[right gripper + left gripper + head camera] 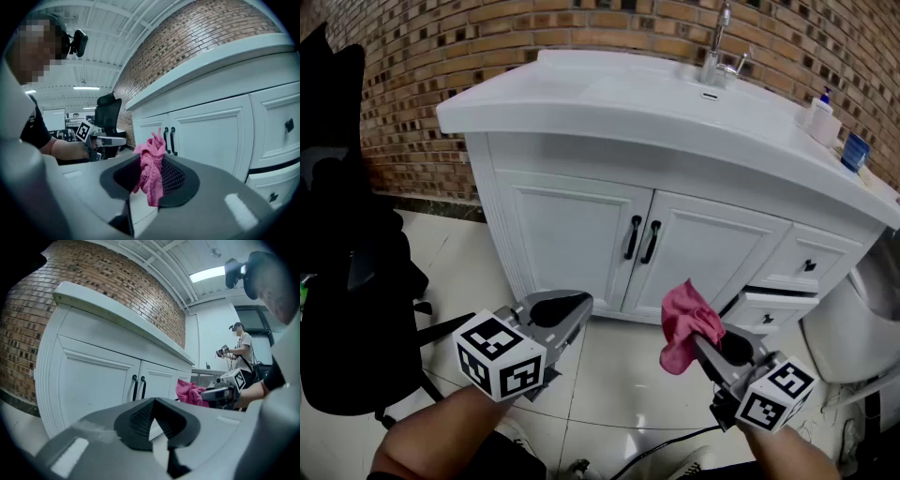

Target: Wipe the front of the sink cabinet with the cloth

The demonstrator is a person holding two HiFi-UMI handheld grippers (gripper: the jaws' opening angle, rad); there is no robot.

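The white sink cabinet [581, 230] stands ahead, with two doors carrying black handles [642, 239] and drawers on the right. My right gripper [705, 339] is shut on a pink cloth [686, 323], which bunches up above the jaws, a short way in front of the right door. In the right gripper view the pink cloth [152, 176] hangs between the pads of the right gripper [157, 161], with the doors beyond. My left gripper [574, 307] is held low in front of the left door, jaws together and holding nothing. Its tips [152, 401] point at the cabinet front [93, 380].
A black office chair [347, 281] stands at the left. A white fixture [853, 337] sits to the right of the cabinet. The faucet [717, 47], a soap bottle [818, 112] and a blue cup [855, 150] are on the countertop. A black cable [666, 445] lies on the tiled floor.
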